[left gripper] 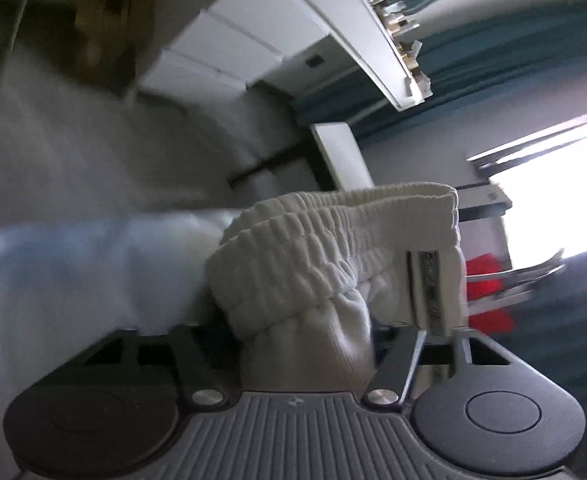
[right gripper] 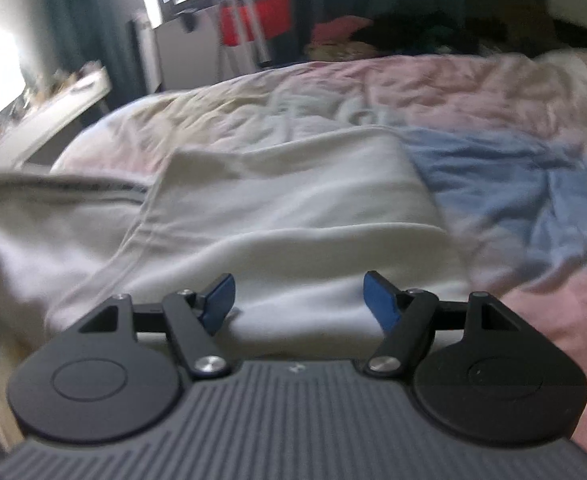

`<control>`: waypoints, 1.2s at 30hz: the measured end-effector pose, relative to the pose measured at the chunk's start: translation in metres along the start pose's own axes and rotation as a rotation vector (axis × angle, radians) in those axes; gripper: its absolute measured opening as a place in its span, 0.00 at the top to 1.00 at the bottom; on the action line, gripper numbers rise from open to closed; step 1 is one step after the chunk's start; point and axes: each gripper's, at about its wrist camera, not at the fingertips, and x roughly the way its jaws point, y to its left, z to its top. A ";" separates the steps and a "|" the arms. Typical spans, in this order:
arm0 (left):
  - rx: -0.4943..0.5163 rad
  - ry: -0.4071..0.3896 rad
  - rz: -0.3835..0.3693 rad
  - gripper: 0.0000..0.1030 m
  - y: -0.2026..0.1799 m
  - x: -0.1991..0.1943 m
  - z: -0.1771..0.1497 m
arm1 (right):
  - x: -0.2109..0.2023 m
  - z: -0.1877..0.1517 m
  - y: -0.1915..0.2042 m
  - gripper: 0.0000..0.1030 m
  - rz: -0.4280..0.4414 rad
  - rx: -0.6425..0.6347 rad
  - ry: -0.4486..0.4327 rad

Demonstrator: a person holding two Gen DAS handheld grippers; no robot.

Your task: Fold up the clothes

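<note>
Fold barely begun: left hand-held gripper [left gripper: 333, 320] pinches the white garment's [left gripper: 333, 248] elastic waistband, lifted, while right hand-held gripper [right gripper: 299, 300] hovers spread over the garment lying loose across the bed [right gripper: 493, 92], unfolded.

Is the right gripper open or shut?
Open. The right gripper has its blue pads wide apart over the white garment, gripping nothing.
</note>
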 end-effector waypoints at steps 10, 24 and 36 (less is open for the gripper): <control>0.607 -0.330 0.011 0.74 -0.142 -0.078 -0.050 | 0.007 0.001 -0.001 0.30 -0.002 0.020 0.032; 0.945 -0.506 -0.252 0.79 -0.306 -0.149 -0.322 | -0.049 0.033 -0.088 0.30 0.043 0.355 -0.128; 1.351 -0.012 -0.254 0.71 -0.249 -0.045 -0.537 | -0.040 0.025 -0.153 0.28 0.183 0.635 -0.142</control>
